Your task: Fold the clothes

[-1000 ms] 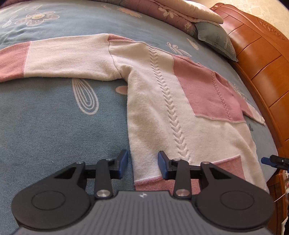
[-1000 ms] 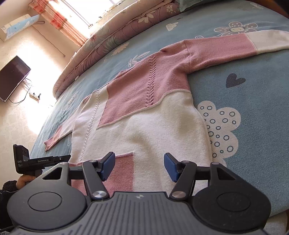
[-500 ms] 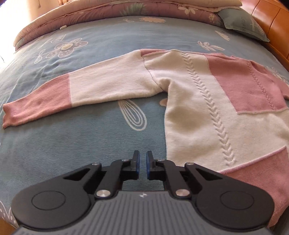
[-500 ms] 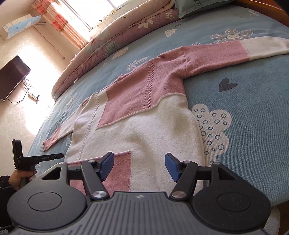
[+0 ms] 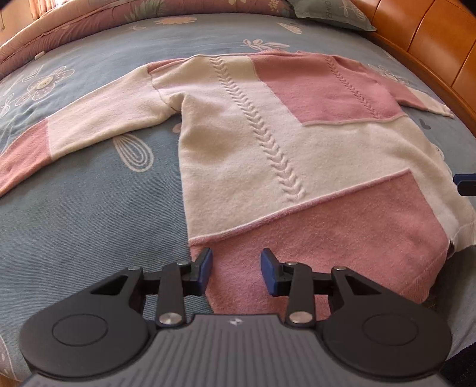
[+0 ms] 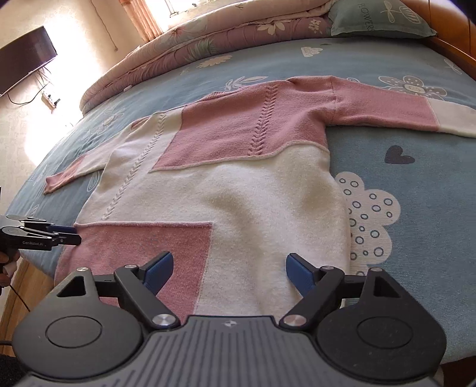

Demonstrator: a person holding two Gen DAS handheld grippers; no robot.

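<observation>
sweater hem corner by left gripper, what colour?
Pink, on the sweater beside the left gripper; left wrist view.

1. The sweater (image 5: 267,154) lies flat on the bed (image 5: 89,214), sleeves pointing to 9 and 3 o'clock.
2. The pillow (image 6: 377,20) lies beyond it at 1 o'clock.
</observation>
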